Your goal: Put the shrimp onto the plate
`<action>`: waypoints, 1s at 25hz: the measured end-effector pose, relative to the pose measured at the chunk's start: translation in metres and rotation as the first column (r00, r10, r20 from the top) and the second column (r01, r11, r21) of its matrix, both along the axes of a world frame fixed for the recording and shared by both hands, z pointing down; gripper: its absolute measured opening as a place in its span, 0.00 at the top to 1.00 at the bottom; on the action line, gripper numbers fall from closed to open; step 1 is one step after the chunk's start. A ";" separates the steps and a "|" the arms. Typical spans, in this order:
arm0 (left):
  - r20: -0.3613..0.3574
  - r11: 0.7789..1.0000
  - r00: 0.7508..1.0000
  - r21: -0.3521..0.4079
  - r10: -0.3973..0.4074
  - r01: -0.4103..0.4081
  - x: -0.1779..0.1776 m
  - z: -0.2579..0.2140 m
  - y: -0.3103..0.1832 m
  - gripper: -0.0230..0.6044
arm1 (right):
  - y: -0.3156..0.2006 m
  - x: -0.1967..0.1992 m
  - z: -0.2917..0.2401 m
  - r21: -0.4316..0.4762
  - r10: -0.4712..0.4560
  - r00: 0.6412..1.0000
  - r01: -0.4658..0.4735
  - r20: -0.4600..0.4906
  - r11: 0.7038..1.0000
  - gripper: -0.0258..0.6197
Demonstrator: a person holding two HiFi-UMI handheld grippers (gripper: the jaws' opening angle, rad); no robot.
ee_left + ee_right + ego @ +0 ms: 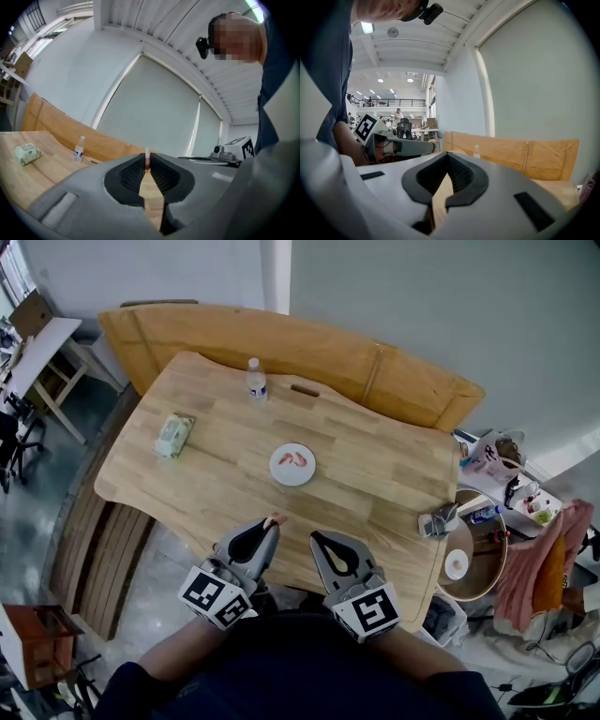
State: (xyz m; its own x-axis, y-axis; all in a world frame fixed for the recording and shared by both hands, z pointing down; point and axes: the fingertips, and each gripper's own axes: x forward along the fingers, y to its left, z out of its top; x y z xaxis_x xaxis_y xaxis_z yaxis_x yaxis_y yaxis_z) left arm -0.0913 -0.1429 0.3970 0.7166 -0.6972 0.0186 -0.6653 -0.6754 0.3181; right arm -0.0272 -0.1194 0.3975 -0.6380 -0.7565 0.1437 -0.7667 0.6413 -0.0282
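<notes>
1. Wooden table point(375, 465) fills the scene below a grey wall. We note a water bottle point(256, 381) and a pack of wipes point(174, 435) on its far half, both well apart from the work.
2. We find the left gripper point(268, 529) over the near table edge. Its jaws are pressed almost together on a thin pink shrimp point(147, 158), which is pinched only at the very tips and stands up above them.
3. We find the right gripper point(317, 538) just beside it, jaws closed tip to tip with nothing between them.
4. We locate the plate point(292, 481) near the table's middle, ahead of both grippers, with plated shrimp point(294, 459) lying on it.
5. We judge the step in hand to be the carry to the plate. The hold looks slight, so we advise a smooth forward move without jolts or wrist twist, lest the shrimp slip out.
6. We advise lowering over a bare part of the plate, clear of the plated shrimp, and parting the jaws only when the shrimp is touching or just above the plate.
7. We advise holding the right gripper out of that path.
</notes>
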 end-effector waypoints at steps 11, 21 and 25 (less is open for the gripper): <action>0.014 0.991 1.000 -0.134 -0.017 0.019 0.017 0.063 -0.049 0.90 | -0.015 0.026 0.011 -0.025 0.017 1.000 -0.017 -0.002 1.000 0.95; -0.023 0.950 0.999 -0.309 -0.045 0.036 0.024 0.132 -0.101 0.90 | -0.022 0.044 0.021 -0.045 0.033 0.999 -0.034 -0.015 0.998 0.95; -0.050 0.915 0.996 -0.401 -0.074 0.048 0.026 0.167 -0.121 0.90 | -0.025 0.051 0.025 -0.048 0.045 0.999 -0.046 -0.017 0.998 0.95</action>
